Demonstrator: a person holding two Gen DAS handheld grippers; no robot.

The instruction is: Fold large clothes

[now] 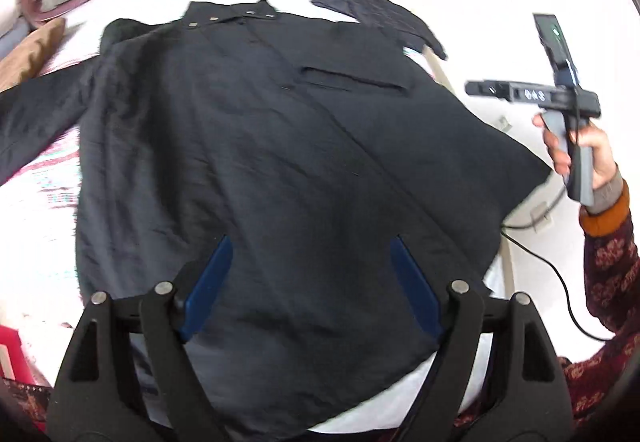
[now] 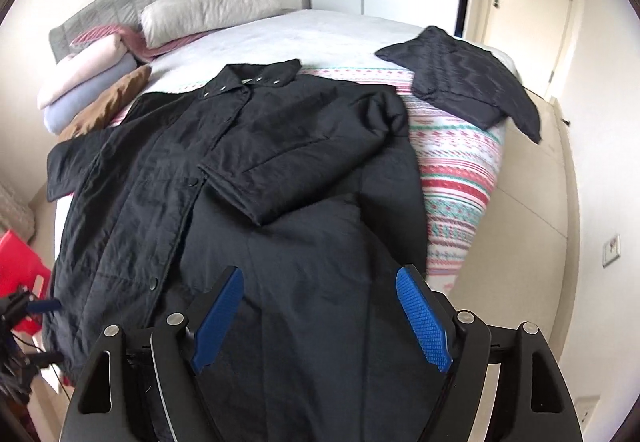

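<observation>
A large black coat lies spread on the bed, collar far, hem near. In the right wrist view the coat has its right sleeve folded across the front. My left gripper is open and empty, hovering over the coat's lower part. My right gripper is open and empty above the coat's hem. The right gripper also shows in the left wrist view, held in a hand beyond the bed's right edge.
A folded dark quilted garment lies at the bed's far right corner. Pillows and folded blankets sit by the headboard. A patterned striped blanket covers the bed's right side. A red object stands at left.
</observation>
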